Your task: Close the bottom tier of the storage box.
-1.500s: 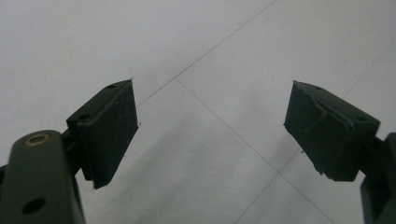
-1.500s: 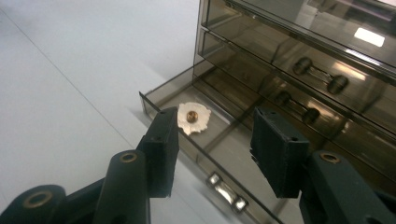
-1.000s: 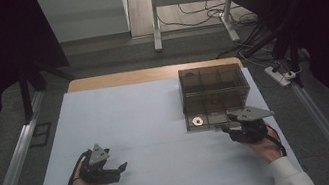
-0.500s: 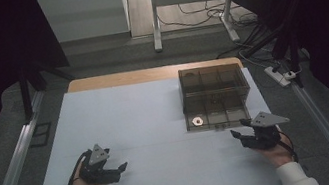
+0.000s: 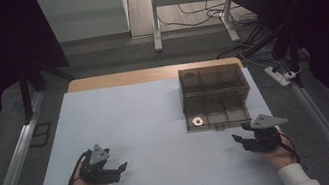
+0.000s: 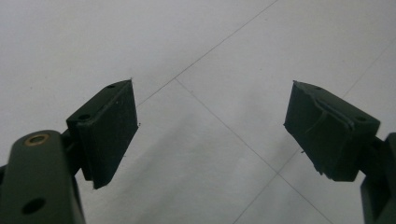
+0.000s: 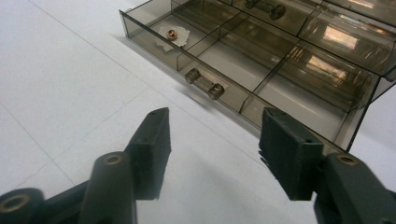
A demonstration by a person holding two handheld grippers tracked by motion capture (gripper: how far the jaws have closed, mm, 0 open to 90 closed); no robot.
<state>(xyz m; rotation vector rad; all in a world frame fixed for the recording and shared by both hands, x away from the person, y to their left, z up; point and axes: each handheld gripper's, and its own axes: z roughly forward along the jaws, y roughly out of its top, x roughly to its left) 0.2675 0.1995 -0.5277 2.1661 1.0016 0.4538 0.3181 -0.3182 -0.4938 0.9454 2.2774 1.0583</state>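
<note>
A smoky clear drawer box (image 5: pixel 212 80) stands at the back right of the pale mat. Its lower drawer (image 5: pixel 217 114) is pulled out, with a knob handle (image 7: pixel 204 83) on its front wall. In the drawer's left compartment lies a small white scrap with a brass piece (image 7: pixel 172 35) on it, the same white scrap (image 5: pixel 197 120) as in the high view. My right gripper (image 5: pixel 238 140) sits near the front right, pointing at the drawer. Its jaws have just been closing a little, with nothing between them, and the right gripper (image 7: pixel 215 126) stands open. My left gripper (image 5: pixel 122 169) rests at the front left, and this left gripper (image 6: pixel 210 112) is open over bare mat.
Metal rails (image 5: pixel 16 158) run along both sides of the table. A power strip (image 5: pixel 279 76) lies on the floor at the right. Desk legs and cables stand behind the table's wooden back edge (image 5: pixel 149 73).
My right gripper has drawn back from the drawer front, moving right and toward the near edge. The left gripper has stayed put.
</note>
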